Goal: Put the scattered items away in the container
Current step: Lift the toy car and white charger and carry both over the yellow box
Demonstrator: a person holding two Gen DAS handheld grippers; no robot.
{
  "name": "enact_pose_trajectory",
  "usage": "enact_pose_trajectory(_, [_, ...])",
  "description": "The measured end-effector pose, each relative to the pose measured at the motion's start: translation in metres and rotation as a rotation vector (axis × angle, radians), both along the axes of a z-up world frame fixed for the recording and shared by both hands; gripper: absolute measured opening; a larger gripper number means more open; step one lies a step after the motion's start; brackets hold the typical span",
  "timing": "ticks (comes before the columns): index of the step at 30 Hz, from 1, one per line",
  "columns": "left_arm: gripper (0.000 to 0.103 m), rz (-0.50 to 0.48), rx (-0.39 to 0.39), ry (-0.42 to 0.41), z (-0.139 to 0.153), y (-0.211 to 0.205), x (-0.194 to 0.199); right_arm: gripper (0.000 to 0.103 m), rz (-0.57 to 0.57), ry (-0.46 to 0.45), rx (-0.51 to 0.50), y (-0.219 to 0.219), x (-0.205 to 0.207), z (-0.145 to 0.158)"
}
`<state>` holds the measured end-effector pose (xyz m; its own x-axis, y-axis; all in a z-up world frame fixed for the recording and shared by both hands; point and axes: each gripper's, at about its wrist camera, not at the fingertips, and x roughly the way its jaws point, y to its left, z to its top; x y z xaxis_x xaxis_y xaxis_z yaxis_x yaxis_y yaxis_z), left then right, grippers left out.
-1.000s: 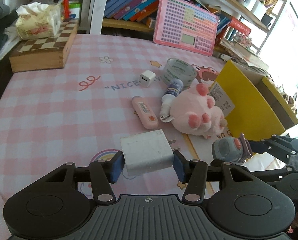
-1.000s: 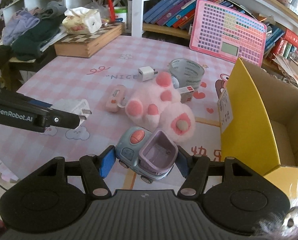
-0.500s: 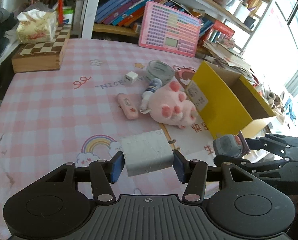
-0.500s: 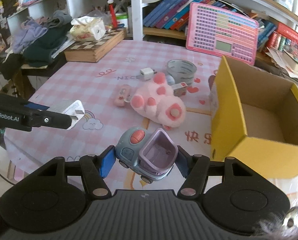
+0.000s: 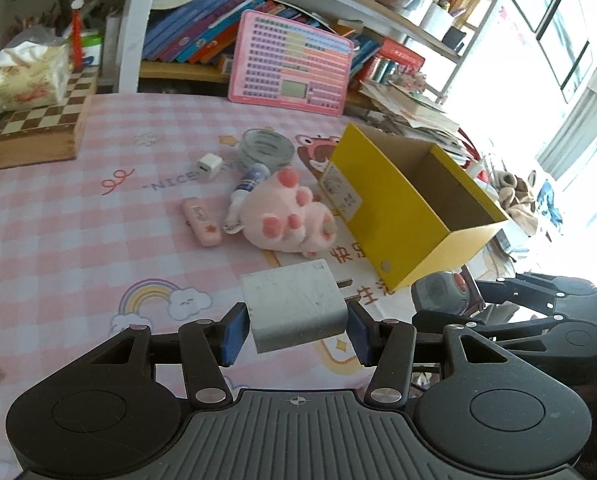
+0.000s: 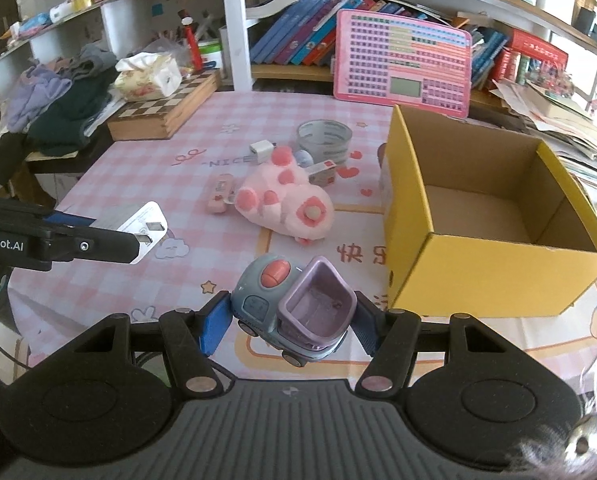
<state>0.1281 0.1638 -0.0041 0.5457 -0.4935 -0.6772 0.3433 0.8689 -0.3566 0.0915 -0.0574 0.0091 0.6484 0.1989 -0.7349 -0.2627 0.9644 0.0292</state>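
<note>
1. Left gripper (image 5: 296,328) clamped on a white wall charger (image 5: 296,310), prongs toward the yellow cardboard box (image 5: 408,222); grip unchanged from a second ago.
2. Right gripper (image 6: 292,330) clamped on a blue and purple toy truck (image 6: 294,306), wheels hanging clear of the pink checked tablecloth (image 6: 146,184); grip likewise unchanged.
3. Both loads now higher than a second ago: table seen from further above, box interior open to the right wrist view where before mostly its near wall showed.
4. Box floor bare as far as visible, so nothing delivered yet; lifted and carried, not released.
5. Left on the cloth, clustered just left of the box: pink plush toy (image 6: 284,204), pink flat case (image 5: 201,227), small white plug cube (image 5: 209,167), roll of clear tape (image 5: 267,149), a small blue-capped bottle (image 5: 248,184) touching the plush, and a small red and white carton (image 6: 323,172) behind the plush.
6. Likely next: over the near box wall, then release, one load at a time to avoid the two grippers colliding above the opening.
7. Risk: truck gripped across rounded sides, so a slip is possible on tilting.
</note>
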Motion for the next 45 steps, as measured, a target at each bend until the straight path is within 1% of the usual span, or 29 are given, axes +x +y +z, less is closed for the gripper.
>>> enact_pose_trajectory(7, [0.051,-0.037,-0.015,0.005,0.0,-0.006,0.003,0.061,-0.043,-0.007,-0.015,-0.006,-0.006,0.003])
enact_pose_trajectory(17, [0.051,-0.142,-0.038,0.019,-0.005,-0.027,0.008,0.061,-0.168,0.017,-0.023,-0.026,-0.017,0.001])
enact_pose_trajectory(23, [0.051,-0.187,-0.047,0.031,-0.008,-0.039,0.011,0.061,-0.231,0.035,-0.019,-0.038,-0.023,-0.001])
enact_pose_trajectory(36, [0.051,-0.247,-0.056,0.029,-0.007,-0.063,0.011,0.061,-0.284,0.043,-0.026,-0.055,-0.033,0.0])
enact_pose_trajectory(45, [0.051,-0.281,-0.043,0.025,-0.004,-0.083,0.014,0.061,-0.309,0.042,-0.013,-0.072,-0.035,0.001])
